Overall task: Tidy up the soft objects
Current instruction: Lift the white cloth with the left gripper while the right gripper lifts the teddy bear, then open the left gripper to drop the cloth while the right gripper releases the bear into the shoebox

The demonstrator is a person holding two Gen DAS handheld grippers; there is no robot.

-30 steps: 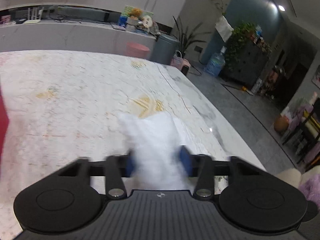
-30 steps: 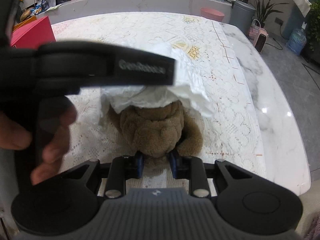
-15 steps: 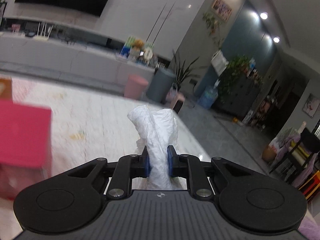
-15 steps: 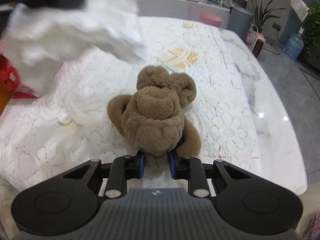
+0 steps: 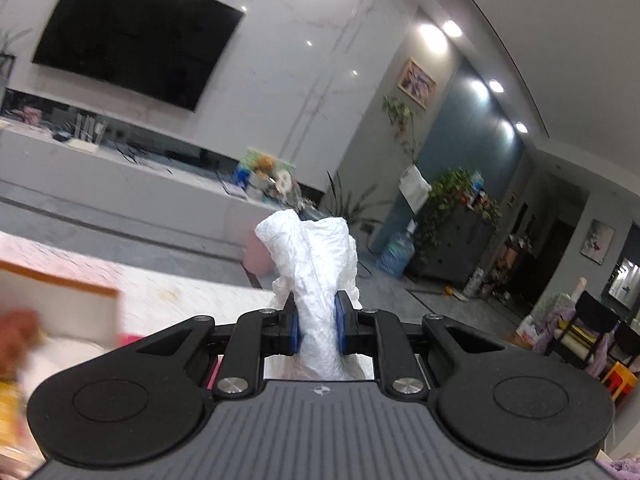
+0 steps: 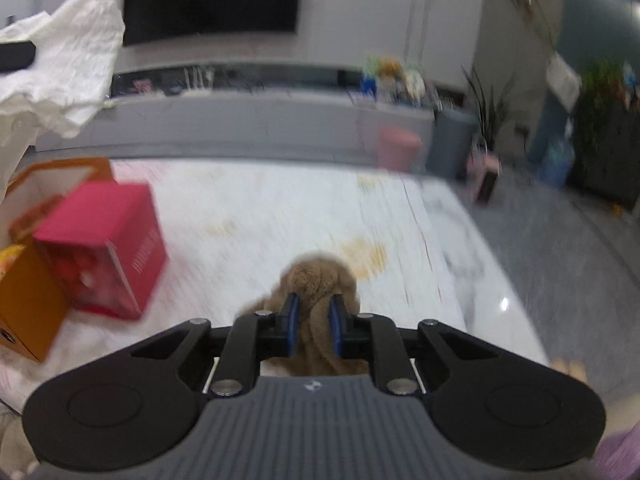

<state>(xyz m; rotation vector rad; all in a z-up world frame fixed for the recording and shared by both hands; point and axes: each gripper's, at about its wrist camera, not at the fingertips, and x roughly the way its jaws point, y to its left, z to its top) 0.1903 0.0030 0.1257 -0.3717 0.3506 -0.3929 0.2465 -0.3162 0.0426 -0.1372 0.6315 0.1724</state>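
My left gripper [image 5: 316, 326] is shut on a crumpled white cloth [image 5: 316, 264] and holds it high above the table; the cloth stands up between the blue pads. The same cloth [image 6: 68, 68] shows at the upper left of the right wrist view. My right gripper [image 6: 313, 326] is shut on a brown plush bear [image 6: 316, 284] and holds it lifted above the white lace tablecloth [image 6: 256, 208].
A pink box [image 6: 108, 248] and an open orange box [image 6: 28, 292] stand at the table's left; the orange box's white inside [image 5: 60, 304] shows in the left wrist view. A pink bin [image 6: 398, 148] and grey bin [image 6: 452, 140] stand beyond the table's far end.
Both grippers have risen and tilted up. The bear has come off the table in the right gripper. The left gripper has carried the cloth up and to the left, toward the boxes.
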